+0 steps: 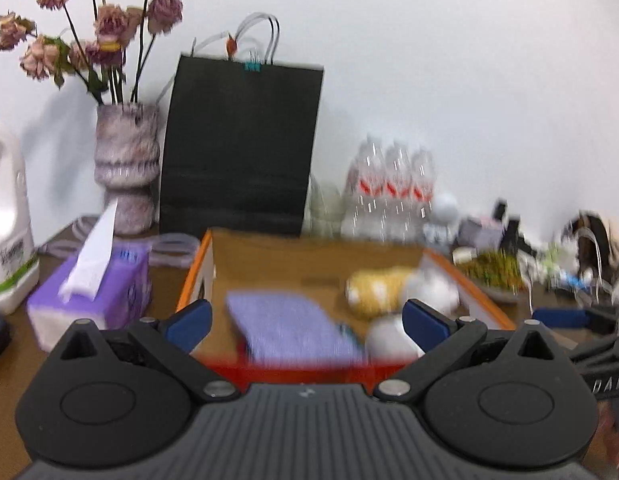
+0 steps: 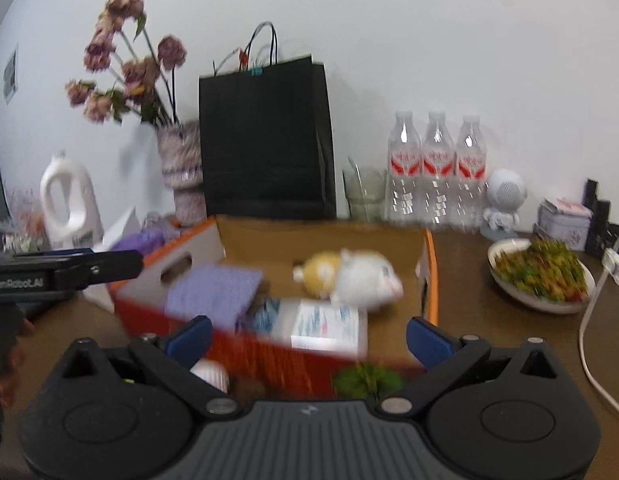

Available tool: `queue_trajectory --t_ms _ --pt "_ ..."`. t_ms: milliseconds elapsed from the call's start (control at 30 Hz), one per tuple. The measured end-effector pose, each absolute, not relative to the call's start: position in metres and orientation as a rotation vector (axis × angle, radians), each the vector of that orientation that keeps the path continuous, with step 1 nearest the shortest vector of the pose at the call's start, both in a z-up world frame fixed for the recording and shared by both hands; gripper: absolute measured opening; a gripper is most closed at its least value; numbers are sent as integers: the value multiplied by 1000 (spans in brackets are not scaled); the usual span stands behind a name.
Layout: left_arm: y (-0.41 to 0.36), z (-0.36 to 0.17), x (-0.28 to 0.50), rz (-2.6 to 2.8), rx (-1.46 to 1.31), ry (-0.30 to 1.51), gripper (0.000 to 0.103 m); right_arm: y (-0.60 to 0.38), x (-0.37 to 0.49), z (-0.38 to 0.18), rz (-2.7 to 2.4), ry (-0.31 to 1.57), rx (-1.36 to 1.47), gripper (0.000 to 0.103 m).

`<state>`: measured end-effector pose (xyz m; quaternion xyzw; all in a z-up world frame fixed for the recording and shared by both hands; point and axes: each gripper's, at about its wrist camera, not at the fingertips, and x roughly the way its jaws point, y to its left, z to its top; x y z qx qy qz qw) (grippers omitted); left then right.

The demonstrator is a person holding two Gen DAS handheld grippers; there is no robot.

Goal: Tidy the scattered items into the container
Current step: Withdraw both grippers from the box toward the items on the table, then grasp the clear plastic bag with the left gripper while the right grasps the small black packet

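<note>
An open cardboard box [image 1: 469,280] [image 2: 431,264] with orange-red outer walls stands on the brown table. Inside lie a purple cloth [image 1: 289,328] [image 2: 217,292], a yellow and white plush toy [image 1: 389,284] [image 2: 349,276] and a white packet [image 2: 325,320]. My left gripper [image 1: 307,320] hovers open over the box's near wall with nothing between its fingers. My right gripper [image 2: 309,338] is open too, just short of the box. Between its fingers, on the table in front of the box, lie a green leafy item [image 2: 367,380] and a white ribbed item [image 2: 211,374].
Along the back wall stand a black paper bag [image 2: 265,140], a vase of dried flowers [image 1: 125,168], three water bottles [image 2: 437,168] and a white figurine [image 2: 503,204]. A purple tissue box [image 1: 89,296] and a white jug [image 1: 5,232] sit left, a plate of food [image 2: 537,276] and a white cable [image 2: 589,344] right.
</note>
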<state>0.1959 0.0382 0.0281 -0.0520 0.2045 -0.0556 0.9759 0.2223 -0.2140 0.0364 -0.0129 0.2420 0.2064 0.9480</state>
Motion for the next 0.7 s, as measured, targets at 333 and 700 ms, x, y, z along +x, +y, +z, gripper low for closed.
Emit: queue_trajectory --t_ms 333,700 --pt "45 -11 133 -107 -137 534 103 -210 166 -13 512 628 -64 101" --pt "14 -25 131 -125 -98 576 103 -178 153 -31 547 666 -173 89"
